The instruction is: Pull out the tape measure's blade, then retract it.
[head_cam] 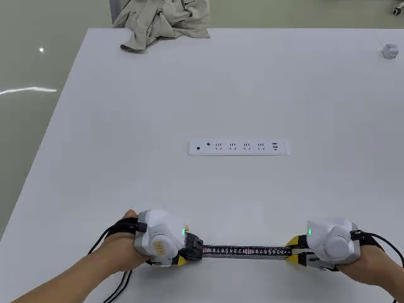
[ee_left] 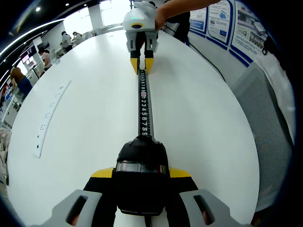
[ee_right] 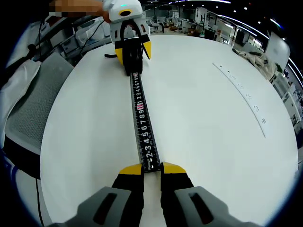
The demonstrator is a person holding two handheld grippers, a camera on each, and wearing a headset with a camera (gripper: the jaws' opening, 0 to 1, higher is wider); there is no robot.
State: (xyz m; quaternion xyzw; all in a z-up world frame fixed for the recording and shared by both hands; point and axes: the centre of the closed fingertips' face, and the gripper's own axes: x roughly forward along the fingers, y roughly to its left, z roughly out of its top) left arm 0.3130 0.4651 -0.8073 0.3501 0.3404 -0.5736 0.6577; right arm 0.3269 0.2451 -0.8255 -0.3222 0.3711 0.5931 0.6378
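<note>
At the table's (head_cam: 252, 88) near edge, the left gripper (head_cam: 187, 248) clamps the tape measure's black case (ee_left: 142, 175). The blade (head_cam: 246, 251) runs rightward, low over the table, to the right gripper (head_cam: 294, 250), whose yellow-tipped jaws pinch its end. A power strip (head_cam: 238, 148) lies beyond, well apart.

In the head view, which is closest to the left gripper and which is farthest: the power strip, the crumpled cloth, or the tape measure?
1. The tape measure, gripped by the left gripper itself.
2. The power strip, ahead in the middle of the table.
3. The crumpled cloth, at the far edge.
</note>
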